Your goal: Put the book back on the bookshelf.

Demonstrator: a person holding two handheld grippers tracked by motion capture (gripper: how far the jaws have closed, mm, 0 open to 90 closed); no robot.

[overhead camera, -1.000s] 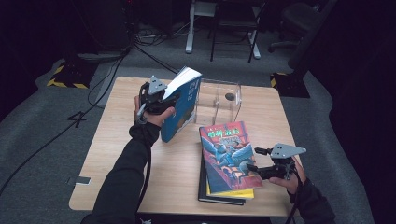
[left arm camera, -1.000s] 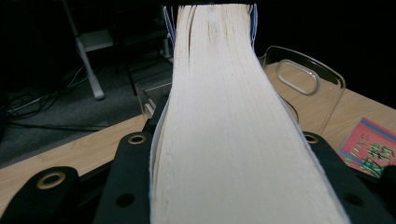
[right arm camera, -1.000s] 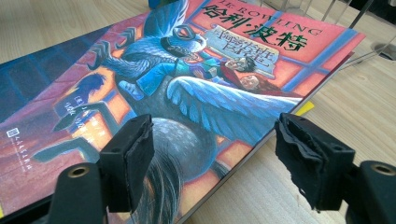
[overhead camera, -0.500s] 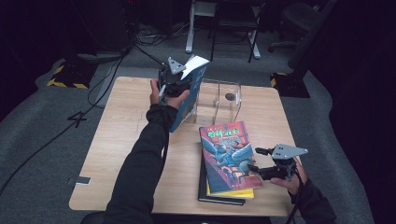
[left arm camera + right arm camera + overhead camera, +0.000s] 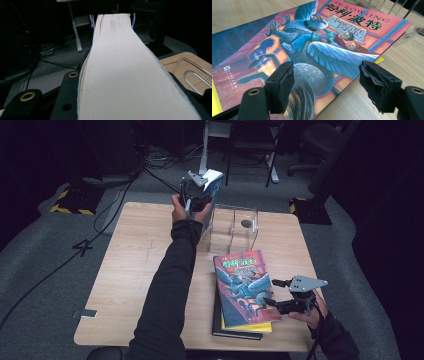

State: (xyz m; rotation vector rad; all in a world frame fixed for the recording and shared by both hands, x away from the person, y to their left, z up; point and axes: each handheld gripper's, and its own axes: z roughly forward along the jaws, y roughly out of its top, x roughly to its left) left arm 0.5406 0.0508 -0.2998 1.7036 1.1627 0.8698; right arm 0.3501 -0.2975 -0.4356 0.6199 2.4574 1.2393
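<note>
At the far edge of the desk (image 5: 130, 270), the left gripper (image 5: 196, 195) is raised in the air and clamped on a thick blue-covered book (image 5: 214, 187) with cream page edges, which it holds upright above the desk's back rim. From the left gripper view, the cream block of pages (image 5: 125, 75) runs straight out between the two black jaws, which press against its covers on both sides. Just beside the lifted book, toward the middle of the desk, stands a clear plastic bookstand (image 5: 235, 227) with open wire-like sides. Nearer the person, a stack of three books lies flat: a colourful paperback with a red and blue illustrated cover and Chinese lettering (image 5: 242, 287) on top, a yellow book (image 5: 255, 327) under it, and a black book (image 5: 220, 320) at the bottom. At the stack's right edge rests the right gripper (image 5: 274, 292), low over the desk, with its jaws apart and nothing between them. In the right gripper view, the two black padded jaws stand on either side of the illustrated cover's corner (image 5: 317, 62), hovering over it without pinching it.
</note>
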